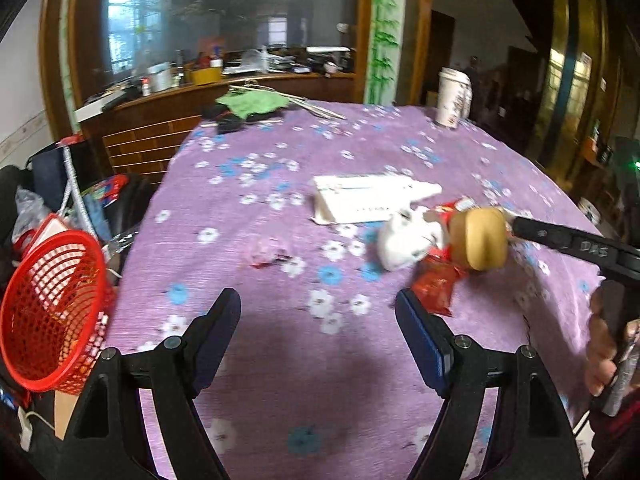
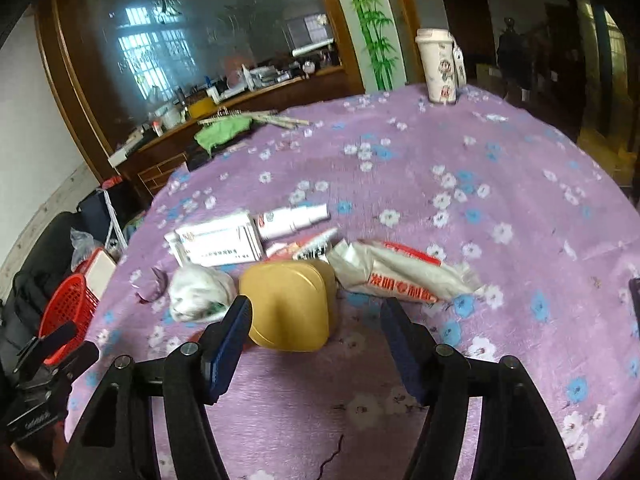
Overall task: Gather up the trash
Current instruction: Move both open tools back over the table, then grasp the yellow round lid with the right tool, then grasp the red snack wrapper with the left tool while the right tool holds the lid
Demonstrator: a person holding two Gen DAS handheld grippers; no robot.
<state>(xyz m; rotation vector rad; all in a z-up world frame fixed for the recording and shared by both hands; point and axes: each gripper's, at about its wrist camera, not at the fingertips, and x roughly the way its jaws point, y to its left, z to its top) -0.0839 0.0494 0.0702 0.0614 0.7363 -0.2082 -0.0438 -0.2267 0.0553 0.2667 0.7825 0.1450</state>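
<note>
A heap of trash lies on the purple flowered tablecloth point(image 2: 500, 184): a golden square box point(image 2: 288, 304), a crumpled white paper point(image 2: 200, 292), a white carton point(image 2: 216, 240), a white tube point(image 2: 292, 216) and a silver wrapper with red print point(image 2: 400, 272). My right gripper point(image 2: 316, 320) is open, with the golden box between its fingertips, close to the left pad and apart from the right one. The left wrist view shows the golden box point(image 1: 480, 238), the white paper point(image 1: 408, 240), a red wrapper point(image 1: 436, 284) and a small pink wrapper point(image 1: 266, 250). My left gripper point(image 1: 320, 320) hangs open over bare cloth.
A red mesh basket point(image 1: 52, 312) sits off the table's left edge, among bags. A tall paper cup point(image 2: 438, 64) stands at the far edge. A green cloth point(image 2: 220, 132) and sticks lie at the back left. A hand point(image 1: 604, 340) grips the right tool.
</note>
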